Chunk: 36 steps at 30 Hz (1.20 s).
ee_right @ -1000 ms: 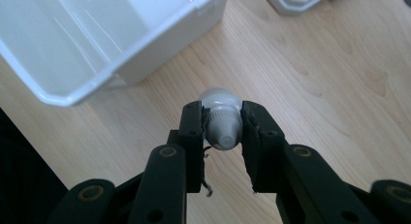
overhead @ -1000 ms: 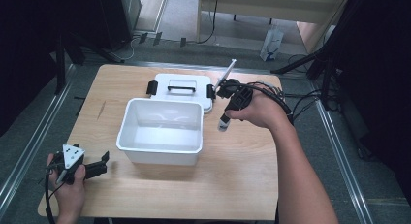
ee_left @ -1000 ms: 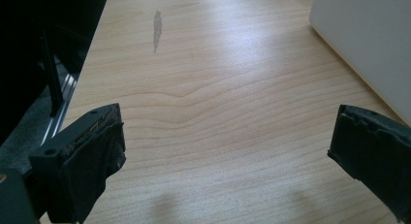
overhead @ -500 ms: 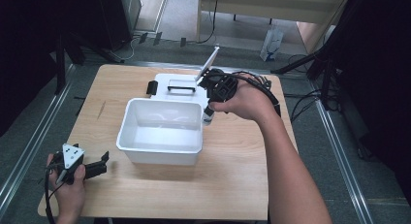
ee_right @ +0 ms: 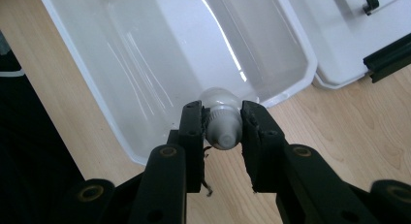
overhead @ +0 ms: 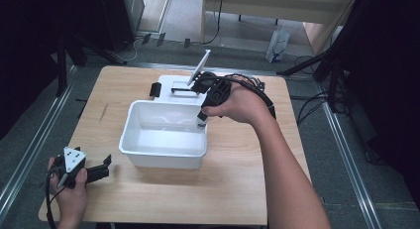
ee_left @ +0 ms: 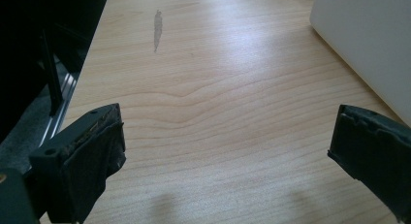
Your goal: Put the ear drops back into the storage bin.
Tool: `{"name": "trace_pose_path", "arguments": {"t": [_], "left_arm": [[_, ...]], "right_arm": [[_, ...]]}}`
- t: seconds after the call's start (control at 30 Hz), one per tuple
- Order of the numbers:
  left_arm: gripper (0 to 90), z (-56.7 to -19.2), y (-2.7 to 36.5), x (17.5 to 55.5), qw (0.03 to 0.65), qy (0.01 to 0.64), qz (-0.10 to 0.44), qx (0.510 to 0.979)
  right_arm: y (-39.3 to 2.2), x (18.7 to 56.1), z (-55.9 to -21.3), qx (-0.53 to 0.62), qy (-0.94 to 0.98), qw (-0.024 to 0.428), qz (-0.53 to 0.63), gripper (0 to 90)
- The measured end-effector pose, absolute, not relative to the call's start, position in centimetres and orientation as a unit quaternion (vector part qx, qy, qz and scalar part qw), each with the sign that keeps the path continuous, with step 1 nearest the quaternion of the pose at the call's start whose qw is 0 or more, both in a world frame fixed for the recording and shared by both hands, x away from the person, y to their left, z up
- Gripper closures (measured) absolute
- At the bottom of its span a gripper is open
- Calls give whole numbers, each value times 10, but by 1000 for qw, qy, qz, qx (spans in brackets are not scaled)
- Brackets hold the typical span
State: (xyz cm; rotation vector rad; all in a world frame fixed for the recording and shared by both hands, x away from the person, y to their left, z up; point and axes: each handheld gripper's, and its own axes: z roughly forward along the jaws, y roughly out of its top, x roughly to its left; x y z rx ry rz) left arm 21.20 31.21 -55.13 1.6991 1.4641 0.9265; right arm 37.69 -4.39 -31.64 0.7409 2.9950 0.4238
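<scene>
A white tube [ee_right: 220, 124] with a ribbed cap is clamped at its neck in my right gripper [ee_right: 222, 110], cap end towards the camera. In the high view the right gripper [overhead: 197, 84] hangs over the far right rim of the white bin [overhead: 163, 150], and the tube's flat tail [overhead: 200, 66] sticks up and away from it. The white bin [ee_right: 121, 122] has nothing in it. My left gripper [overhead: 105, 162] rests open near the table's front left corner. Between its jaws [ee_left: 228, 132] there is only bare wood, and the bin's wall [ee_left: 368, 44] stands to their right.
The bin's white lid [overhead: 173, 83] with a black handle [overhead: 181, 90] and black clips lies flat just behind the bin. Cables trail over the table's far right. Metal rails and dark stands flank the wooden table [overhead: 247, 189].
My right hand has carried the tube leftwards, from beside the lid's right end to above the bin's far right rim. The left gripper has stayed still.
</scene>
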Motion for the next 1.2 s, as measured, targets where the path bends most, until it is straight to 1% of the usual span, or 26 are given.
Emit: {"name": "trace_pose_path", "arguments": {"t": [0.2, 0.6, 1.2], "left_arm": [[0, -551, 312, 212, 350, 565, 357, 656], [0, -551, 313, 212, 350, 565, 357, 656], [0, -551, 313, 212, 352, 566, 356, 655]], "right_arm": [[-34, 376, -319, 226, 965, 13, 133, 717], [-27, 376, -338, 201, 973, 23, 109, 716], [-18, 375, -379, 119, 989, 64, 68, 715]]}}
